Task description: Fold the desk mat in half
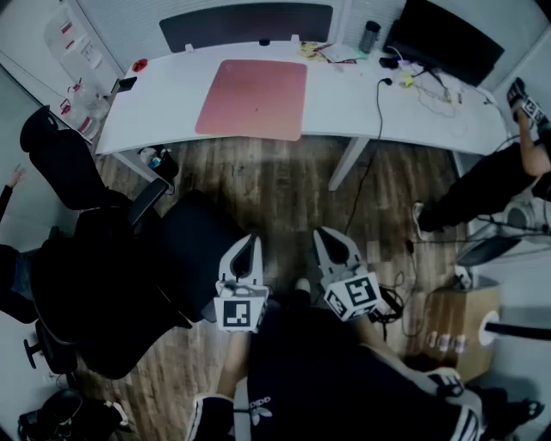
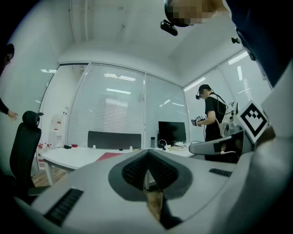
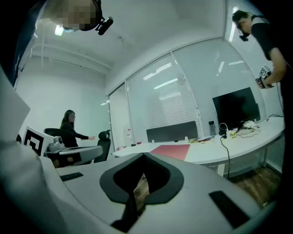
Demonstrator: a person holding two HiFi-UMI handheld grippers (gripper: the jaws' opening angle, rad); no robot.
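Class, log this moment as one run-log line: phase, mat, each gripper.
phase: not started | desk mat: flat, unfolded on desk | left gripper: jaws shut, empty | right gripper: jaws shut, empty

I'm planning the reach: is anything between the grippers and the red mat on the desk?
Nothing visible does. Only floor separates the left gripper and right gripper from the desk with the mat; the black chair stands off to the left.

This is an office. A long white desk (image 1: pixel 344 103) carries a mat (image 1: pixel 254 86), a monitor (image 1: pixel 448 39) and cables (image 1: pixel 377 112), with a divider panel (image 1: pixel 245 24) along its back edge. Black swivel chairs (image 1: pixel 95 258) stand on a wood floor (image 1: pixel 284 189). Glass walls (image 2: pixel 114 114) with blinds enclose the room.
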